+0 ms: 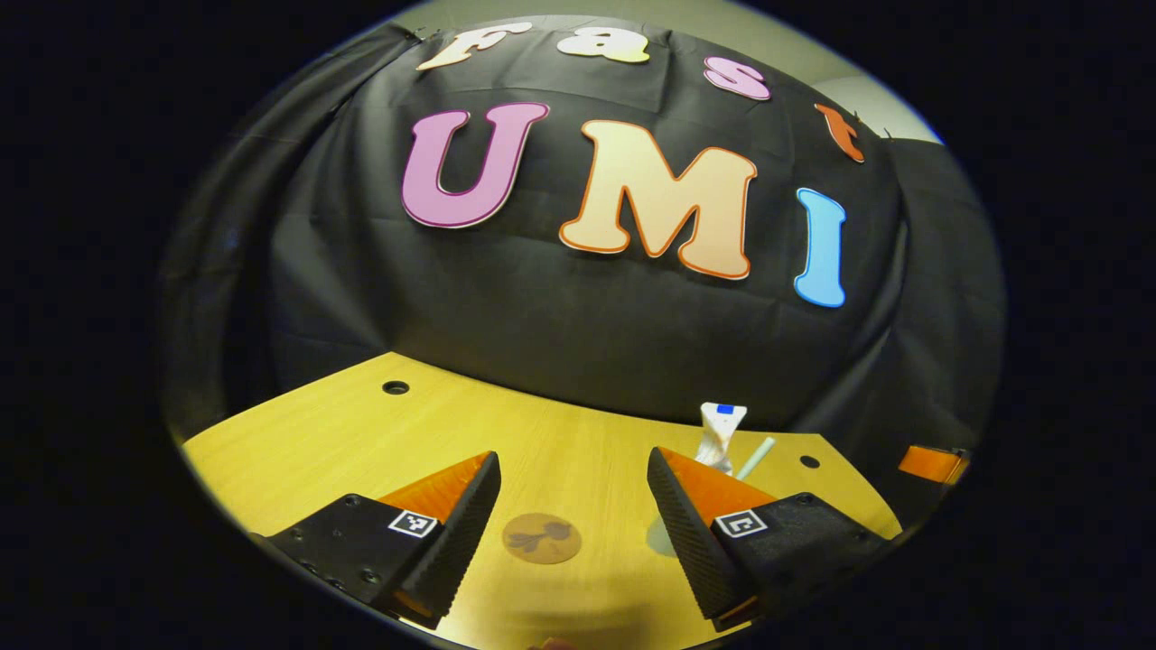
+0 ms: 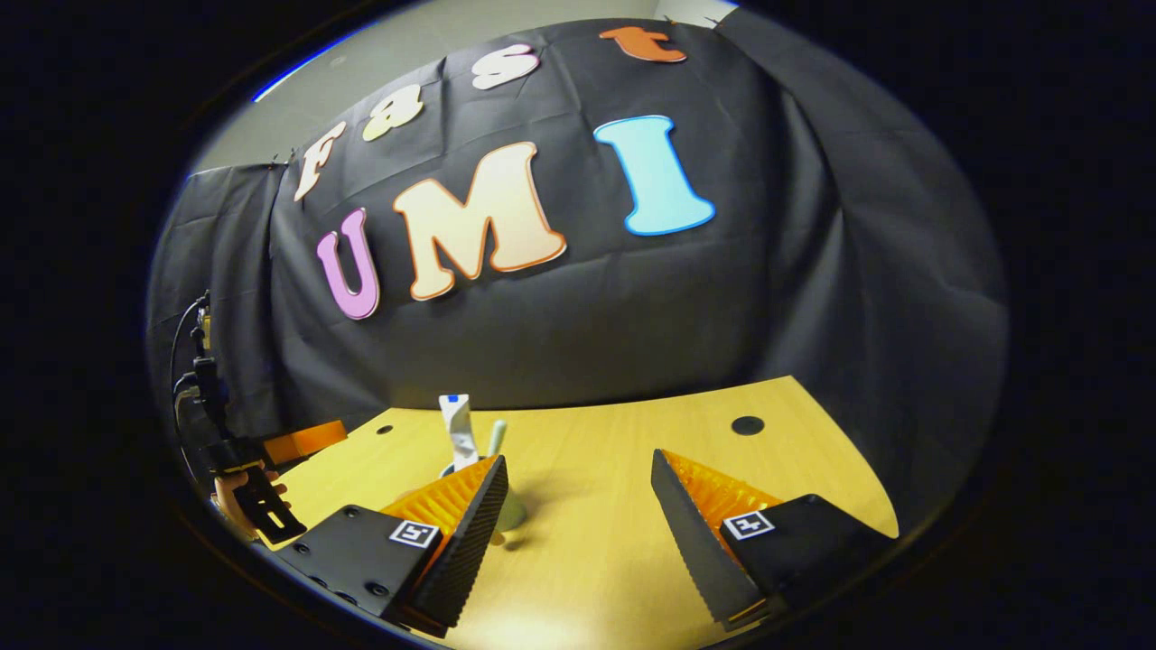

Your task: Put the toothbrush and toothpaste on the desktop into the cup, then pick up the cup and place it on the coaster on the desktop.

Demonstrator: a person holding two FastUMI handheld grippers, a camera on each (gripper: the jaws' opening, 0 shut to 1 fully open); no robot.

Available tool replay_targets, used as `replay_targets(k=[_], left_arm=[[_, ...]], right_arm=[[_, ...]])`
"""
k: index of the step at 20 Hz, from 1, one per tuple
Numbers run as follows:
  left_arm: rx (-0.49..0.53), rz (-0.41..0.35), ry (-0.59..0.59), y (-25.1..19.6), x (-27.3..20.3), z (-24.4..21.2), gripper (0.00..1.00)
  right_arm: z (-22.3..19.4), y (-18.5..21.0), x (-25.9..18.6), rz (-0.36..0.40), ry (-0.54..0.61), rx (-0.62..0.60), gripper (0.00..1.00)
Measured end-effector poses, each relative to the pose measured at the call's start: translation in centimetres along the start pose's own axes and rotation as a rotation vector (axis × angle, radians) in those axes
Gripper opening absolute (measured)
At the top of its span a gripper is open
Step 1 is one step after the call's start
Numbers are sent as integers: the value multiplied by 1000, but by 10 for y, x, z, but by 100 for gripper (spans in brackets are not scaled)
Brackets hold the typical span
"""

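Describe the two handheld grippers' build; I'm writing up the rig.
Each gripper, left and right, has two wedge-shaped fingers with ribbed inner faces on black blocks with screw holes, each bearing a square black-and-white marker. Black cables rise behind the left gripper in the right gripper view.

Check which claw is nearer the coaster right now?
Left. The coaster lies on the desk just ahead of the open left claw; the right claw hangs open by the cup.

Wooden desktop (image 1: pixel 587 451) bears coaster (image 1: pixel 541 538) and, seemingly, cup (image 2: pixel 511 511).
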State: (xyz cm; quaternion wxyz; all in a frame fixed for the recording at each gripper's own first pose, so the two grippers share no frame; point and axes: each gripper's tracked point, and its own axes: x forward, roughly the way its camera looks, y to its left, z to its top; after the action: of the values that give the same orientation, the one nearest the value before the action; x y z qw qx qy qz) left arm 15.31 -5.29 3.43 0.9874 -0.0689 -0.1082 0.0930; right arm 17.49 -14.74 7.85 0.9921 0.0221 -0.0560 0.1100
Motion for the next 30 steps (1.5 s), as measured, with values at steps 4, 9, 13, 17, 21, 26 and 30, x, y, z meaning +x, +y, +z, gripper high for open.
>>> replay_targets(k=[4, 9, 13, 17, 21, 26, 30], left_arm=[[27, -15, 39, 38, -7, -1, 95], [32, -23, 118, 88, -9, -13, 95], [28, -32, 170, 116, -6, -22, 95], [20, -54, 228, 138, -1, -37, 95], [-4, -50, 277, 157, 1, -55, 95], [-18, -29, 322, 184, 0, -73, 96], [-7, -31, 328, 196, 1, -75, 95]], right_arm=[[-2, 39, 15, 15, 51, -53, 98], [-11, 74, 45, 18, 139, -77, 98], [-45, 87, 68, 9, 289, -113, 95], [-88, 94, 81, -3, 440, -171, 98], [-121, 89, 89, -18, 578, -223, 98], [-151, 90, 99, -6, 697, -293, 98], [-171, 86, 108, -6, 755, -353, 88]])
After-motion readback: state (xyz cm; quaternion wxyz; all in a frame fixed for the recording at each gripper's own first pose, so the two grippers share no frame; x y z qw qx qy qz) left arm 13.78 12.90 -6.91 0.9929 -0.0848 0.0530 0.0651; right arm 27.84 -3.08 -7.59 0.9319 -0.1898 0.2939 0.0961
